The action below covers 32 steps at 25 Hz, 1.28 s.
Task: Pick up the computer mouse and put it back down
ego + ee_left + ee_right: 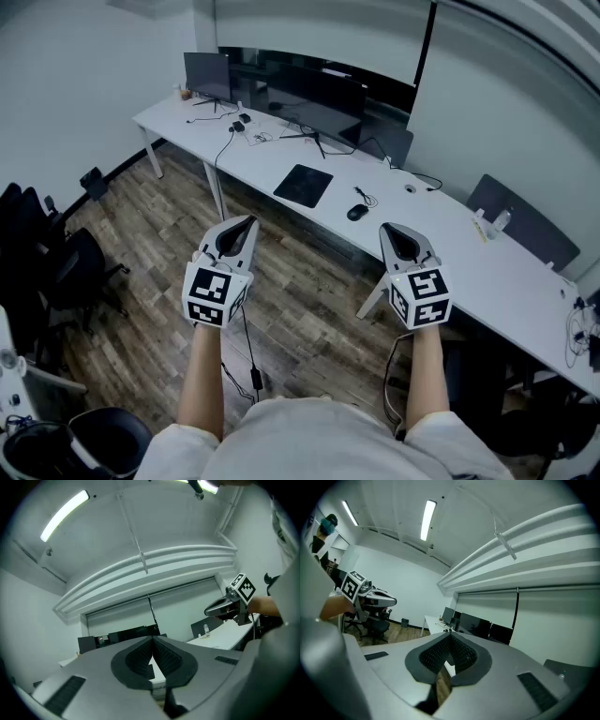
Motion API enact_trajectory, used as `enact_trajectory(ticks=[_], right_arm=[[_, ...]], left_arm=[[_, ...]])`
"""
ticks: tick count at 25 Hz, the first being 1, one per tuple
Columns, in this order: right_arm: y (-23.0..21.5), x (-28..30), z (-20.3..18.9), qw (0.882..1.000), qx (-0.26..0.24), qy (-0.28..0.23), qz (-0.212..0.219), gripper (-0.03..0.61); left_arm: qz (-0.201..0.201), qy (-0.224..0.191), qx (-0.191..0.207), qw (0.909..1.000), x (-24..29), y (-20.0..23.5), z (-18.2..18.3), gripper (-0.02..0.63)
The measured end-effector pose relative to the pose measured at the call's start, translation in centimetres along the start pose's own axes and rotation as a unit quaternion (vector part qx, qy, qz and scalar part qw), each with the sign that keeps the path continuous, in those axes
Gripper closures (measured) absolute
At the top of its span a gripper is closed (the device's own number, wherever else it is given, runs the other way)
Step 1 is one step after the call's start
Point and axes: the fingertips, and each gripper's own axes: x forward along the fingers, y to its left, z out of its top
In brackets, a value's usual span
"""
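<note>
The black computer mouse (357, 213) lies on the long white desk (450, 246), just right of a black mouse pad (303, 185), with a thin cable beside it. Both grippers hover level over the wooden floor in front of the desk, short of its edge. My left gripper (249, 221) is shut and holds nothing; its pads meet at the tip in the left gripper view (152, 639). My right gripper (389, 228) is also shut and empty (450, 636), and it is the nearer one to the mouse. Neither gripper view shows the mouse.
Dark monitors (314, 98) and a smaller screen (207, 75) stand along the desk's far edge, with cables around them. A bottle (502, 218) stands further right. Black office chairs (56, 267) are at the left, and another chair (525, 225) is behind the desk.
</note>
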Motion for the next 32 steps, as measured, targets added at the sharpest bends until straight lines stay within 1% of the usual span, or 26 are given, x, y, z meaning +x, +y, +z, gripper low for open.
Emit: enact_trajectory(ticks=[10, 14, 16, 22, 26, 29, 32], right_arm=[[1.5, 1.5, 0.2, 1.000, 0.006, -0.001, 0.003, 0.568], [2.6, 1.9, 0.7, 0.999, 0.046, -0.019, 0.012, 0.566], [3.0, 2.1, 0.5, 0.998, 0.060, -0.019, 0.016, 0.566], [2.8, 3.8, -0.1, 0.998, 0.062, -0.008, 0.012, 0.566], [1.0, 7.0, -1.2, 0.998, 0.055, 0.000, 0.012, 0.566], [-1.3, 10.1, -2.6, 0.998, 0.059, 0.008, 0.017, 0.566], [-4.3, 14.2, -3.3, 0.998, 0.063, -0.002, 0.014, 0.566]], left_arm=[[-0.005, -0.001, 0.004, 1.0000, 0.1, 1.0, -0.3, 0.595], [-0.011, -0.005, 0.006, 0.9999, -0.2, 2.2, -0.8, 0.595], [-0.015, -0.005, 0.002, 0.9999, -0.2, 2.6, -1.4, 0.595], [-0.025, 0.006, -0.005, 0.9997, 1.1, 3.6, -3.3, 0.595], [-0.027, 0.014, -0.004, 0.9995, 4.4, 4.7, -4.7, 0.595], [-0.027, 0.020, -0.005, 0.9994, 8.1, 5.3, -5.7, 0.595], [-0.021, 0.022, -0.006, 0.9995, 12.9, 6.9, -6.4, 0.595]])
